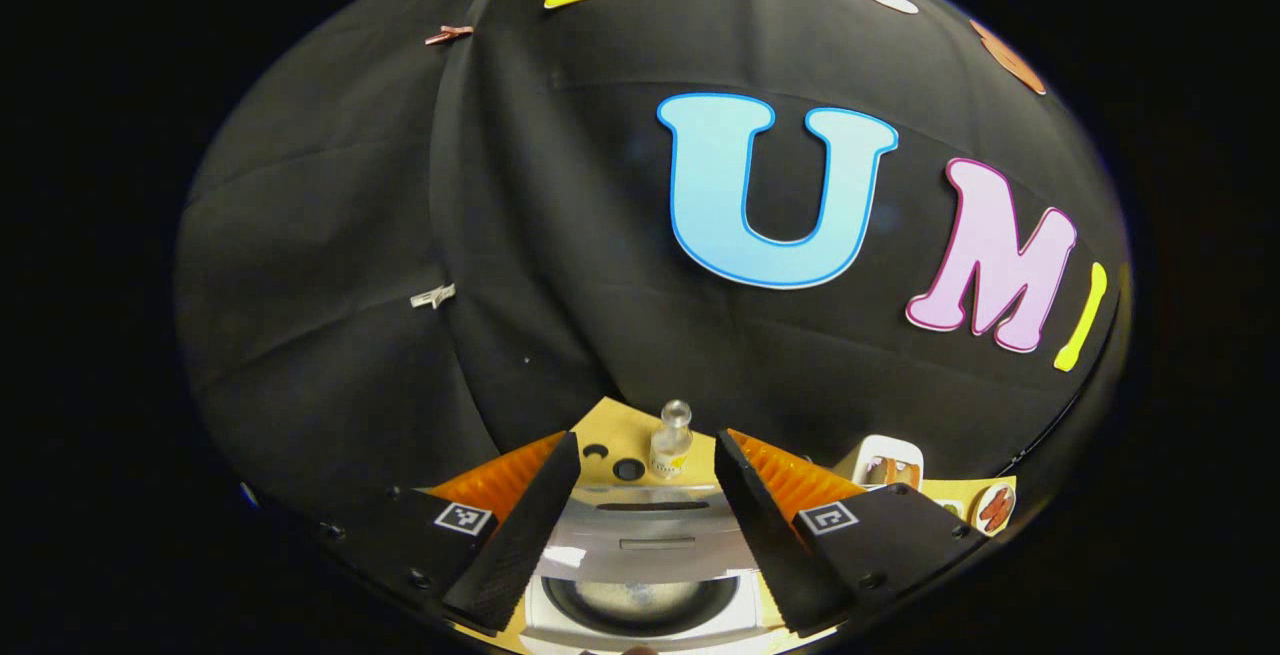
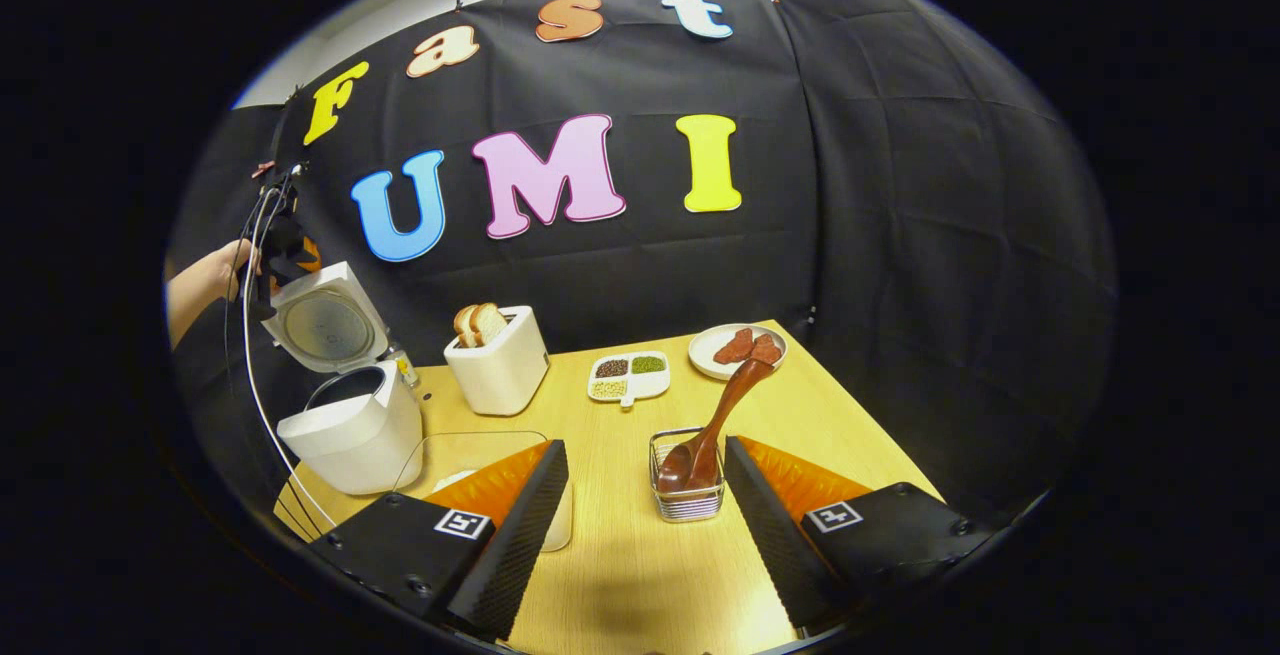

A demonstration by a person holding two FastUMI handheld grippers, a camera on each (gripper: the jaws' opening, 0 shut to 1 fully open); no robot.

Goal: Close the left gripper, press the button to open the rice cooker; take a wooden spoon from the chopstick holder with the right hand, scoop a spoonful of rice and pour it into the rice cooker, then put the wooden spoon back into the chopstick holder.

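Note:
The white rice cooker [image 2: 350, 430] stands at the table's left with its lid [image 2: 325, 323] raised. Above the lid, a hand holds my left gripper [image 2: 278, 247]. In the left gripper view, my left gripper [image 1: 648, 443] is open and looks down on the cooker's lid [image 1: 650, 535] and its inner pot [image 1: 640, 600]. My right gripper [image 2: 645, 450] is open and empty, low over the table. Just beyond its fingers the wooden spoon [image 2: 715, 425] leans bowl-down in the small chopstick holder [image 2: 687, 495]. A clear container of rice [image 2: 470, 460] sits partly behind the right gripper's left finger.
A white toaster [image 2: 500, 365] with bread stands behind the rice container. Further back are a divided dish [image 2: 628, 377] of grains and a plate [image 2: 738, 348] of meat near the far edge. A small glass bottle [image 1: 672, 440] stands behind the cooker. A cable [image 2: 262, 375] hangs from the left gripper.

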